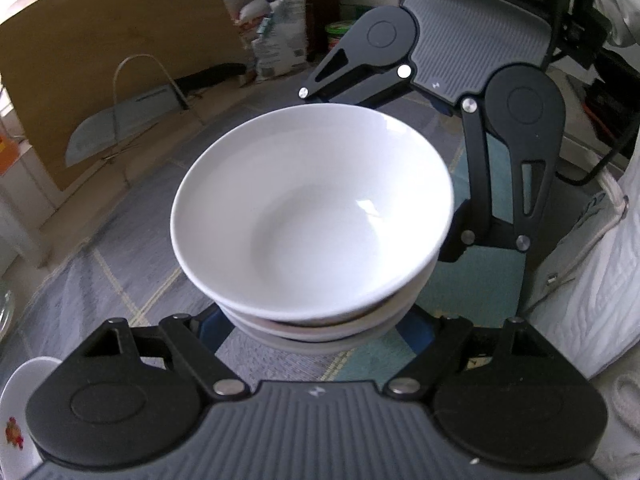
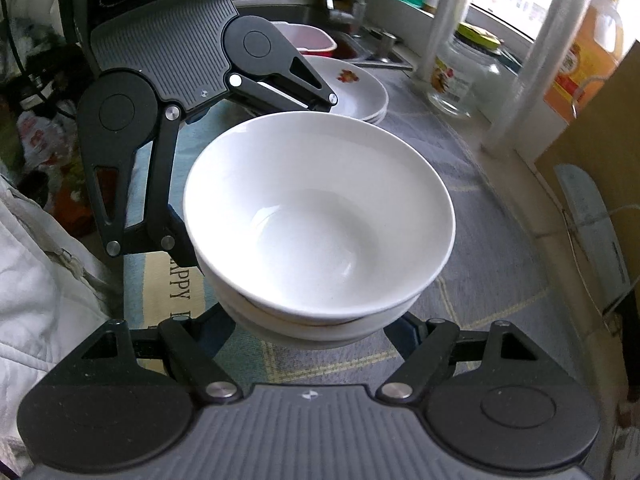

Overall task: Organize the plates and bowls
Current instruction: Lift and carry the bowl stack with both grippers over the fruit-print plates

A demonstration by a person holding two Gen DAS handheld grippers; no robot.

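Observation:
A stack of about three white bowls [image 1: 312, 216] fills the middle of both wrist views, and the same stack of bowls [image 2: 320, 216] sits just above the grey-blue tablecloth [image 1: 120, 240]. My left gripper [image 1: 316, 332] grips the lower bowls from the near side, its blue pads [image 1: 212, 330] tucked against them under the rim. My right gripper [image 2: 312, 330] holds the opposite side the same way. Each gripper shows in the other's view: the right gripper [image 1: 380, 172] and the left gripper [image 2: 256, 176]. A stack of flower-printed plates [image 2: 360, 88] lies behind; another printed plate [image 1: 16, 420] shows at the lower left.
A sink with a red basin [image 2: 316, 40] and tap [image 2: 360, 0] lies beyond the plates. A glass jar [image 2: 460, 80], two clear rolls [image 2: 532, 72] and an orange jug [image 2: 592, 48] line the window side. Cardboard [image 1: 100, 60] stands at the table's far edge; a white quilted cloth [image 1: 592, 280] lies beside it.

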